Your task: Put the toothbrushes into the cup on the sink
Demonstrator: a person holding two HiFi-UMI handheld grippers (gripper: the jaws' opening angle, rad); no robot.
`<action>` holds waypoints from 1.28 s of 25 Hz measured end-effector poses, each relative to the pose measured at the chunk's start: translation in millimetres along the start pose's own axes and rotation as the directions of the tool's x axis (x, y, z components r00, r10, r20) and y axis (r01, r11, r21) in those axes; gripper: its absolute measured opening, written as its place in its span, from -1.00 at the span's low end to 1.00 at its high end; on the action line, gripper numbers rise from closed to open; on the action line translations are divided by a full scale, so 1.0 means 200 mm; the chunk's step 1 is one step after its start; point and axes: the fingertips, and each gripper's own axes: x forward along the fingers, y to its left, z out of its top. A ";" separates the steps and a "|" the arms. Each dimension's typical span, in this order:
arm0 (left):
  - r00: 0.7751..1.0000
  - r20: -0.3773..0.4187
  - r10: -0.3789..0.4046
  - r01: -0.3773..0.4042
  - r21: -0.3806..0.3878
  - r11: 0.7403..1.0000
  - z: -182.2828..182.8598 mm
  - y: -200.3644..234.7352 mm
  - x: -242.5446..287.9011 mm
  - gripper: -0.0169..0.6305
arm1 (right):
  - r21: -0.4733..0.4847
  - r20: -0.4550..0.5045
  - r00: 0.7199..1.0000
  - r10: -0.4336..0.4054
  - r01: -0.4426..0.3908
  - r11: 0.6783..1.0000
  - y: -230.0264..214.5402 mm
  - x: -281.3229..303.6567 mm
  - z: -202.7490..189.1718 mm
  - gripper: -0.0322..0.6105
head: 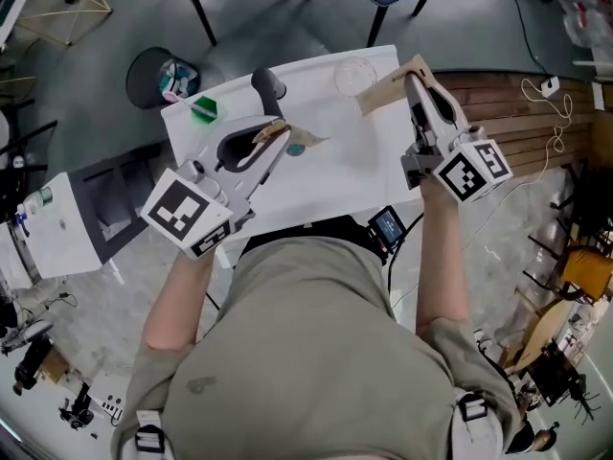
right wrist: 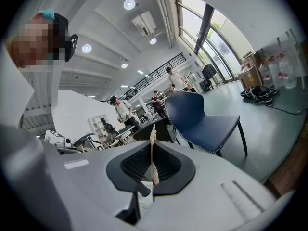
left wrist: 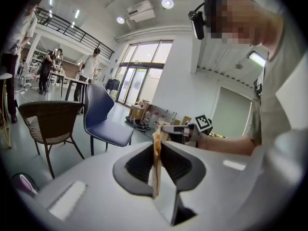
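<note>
Left gripper (head: pixel 276 132) clamps a thin tan toothbrush (head: pixel 303 142); right gripper (head: pixel 414 69) clamps a second tan toothbrush (head: pixel 381 92) beside the clear, apparently empty cup (head: pixel 354 73) on the white tabletop (head: pixel 335 185); both insertions remain

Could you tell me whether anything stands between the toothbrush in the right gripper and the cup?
Nothing visible does: the toothbrush clamped in the right gripper ends just beside the clear cup, with only bare sink top between.

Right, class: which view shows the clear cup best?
The head view: the clear cup sits near the white top's far edge, seen from above. Neither gripper view shows it; both point across the room.
</note>
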 end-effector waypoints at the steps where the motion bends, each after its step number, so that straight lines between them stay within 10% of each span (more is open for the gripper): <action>1: 1.000 -0.002 0.003 -0.003 0.000 1.000 0.00 0.01 -0.01 -0.80 | -0.005 0.001 1.000 0.000 0.000 1.000 0.00 0.03 0.01 -0.86; 32: 0.998 -0.020 0.055 -0.055 -0.021 0.998 -0.07 -0.02 -0.03 -0.80 | -0.008 0.028 1.000 0.000 0.001 1.000 -0.16 0.17 0.04 -0.86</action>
